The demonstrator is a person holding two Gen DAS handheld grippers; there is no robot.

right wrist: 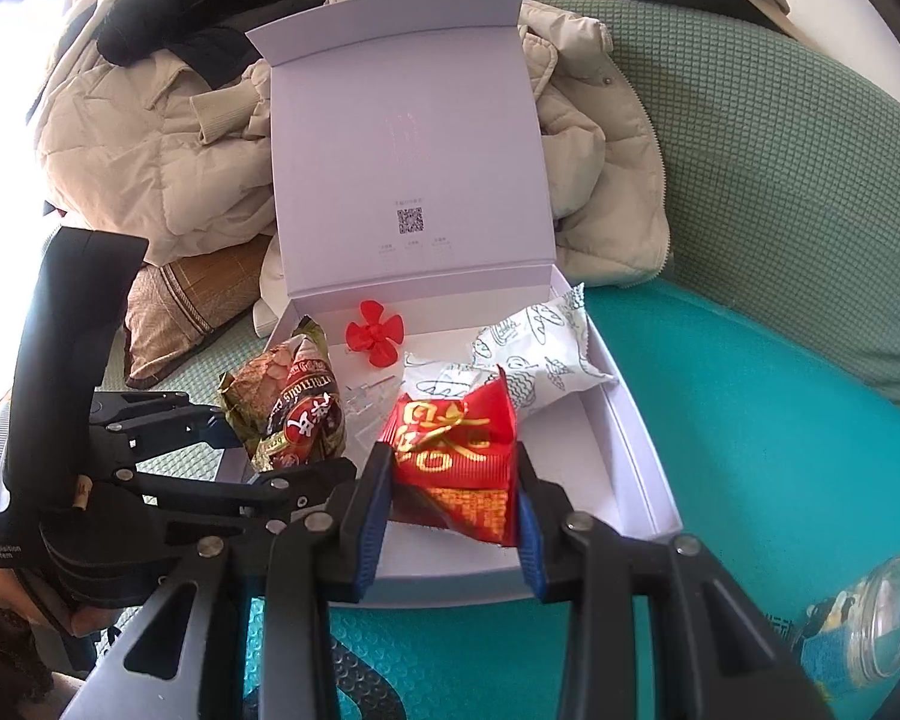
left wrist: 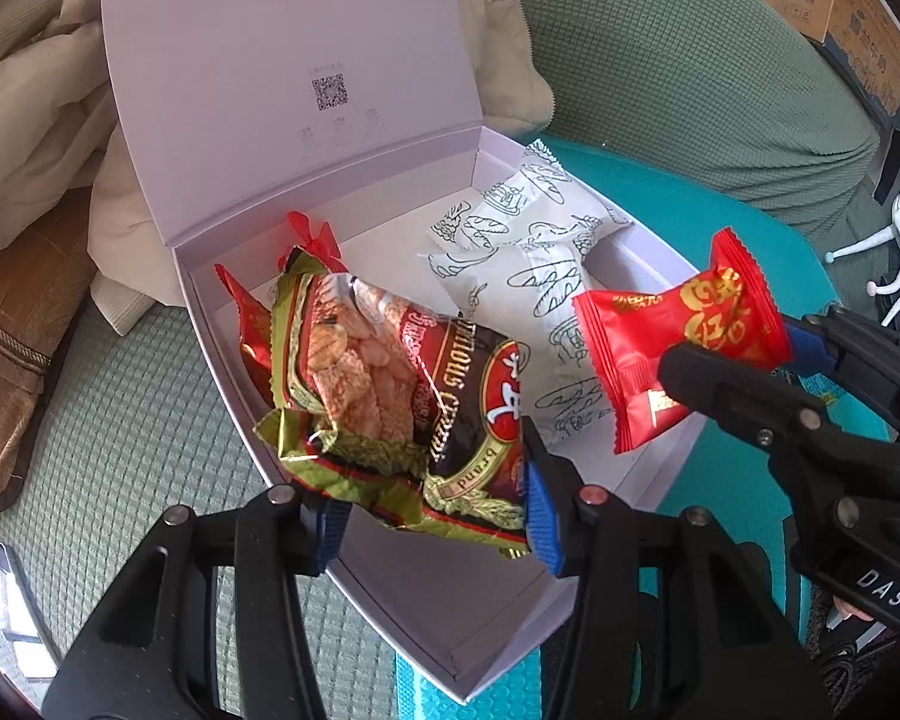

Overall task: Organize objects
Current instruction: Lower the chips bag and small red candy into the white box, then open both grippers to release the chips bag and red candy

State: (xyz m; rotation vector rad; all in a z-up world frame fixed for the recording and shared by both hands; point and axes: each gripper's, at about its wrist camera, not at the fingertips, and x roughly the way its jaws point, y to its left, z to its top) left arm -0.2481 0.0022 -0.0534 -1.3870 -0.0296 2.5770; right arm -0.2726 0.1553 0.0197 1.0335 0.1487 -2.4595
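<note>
Cereal bag (left wrist: 402,396) sits between the left gripper (left wrist: 429,525) fingers, long axis running away from the claw over the open white box (left wrist: 630,468), crumpled top end pointing toward the lid (left wrist: 282,60); its near edge lies between the blue pads (left wrist: 543,516), which stand fairly wide apart, the right pad touching the foil, contact at the left pad hard to make out. Red packet (right wrist: 456,456) is pinched between the right gripper (right wrist: 450,516) fingers, jaws closed to the packet's width, long axis pointing forward from the claw and slightly up, serrated far end toward the lid; its lower corner is hidden behind the left pad (right wrist: 369,516). Packet hangs over the box's near right part, directly ahead of the right claw; in the left wrist view it sits right of the bag. Beyond both, in the box: two white pouches (right wrist: 546,354) with line drawings, one partly hidden by the packet, and a red propeller (right wrist: 375,339), largely hidden by the bag in the left wrist view. Clear plastic bits (right wrist: 369,393) by it, shape unclear. Another red wrapper (left wrist: 249,324) shows behind the bag, mostly covered. Box rests on a teal mat (right wrist: 750,450); beige jacket (right wrist: 168,156) behind the lid. Glass jar (right wrist: 870,618) right of the right claw, cut off by the frame edge.
</note>
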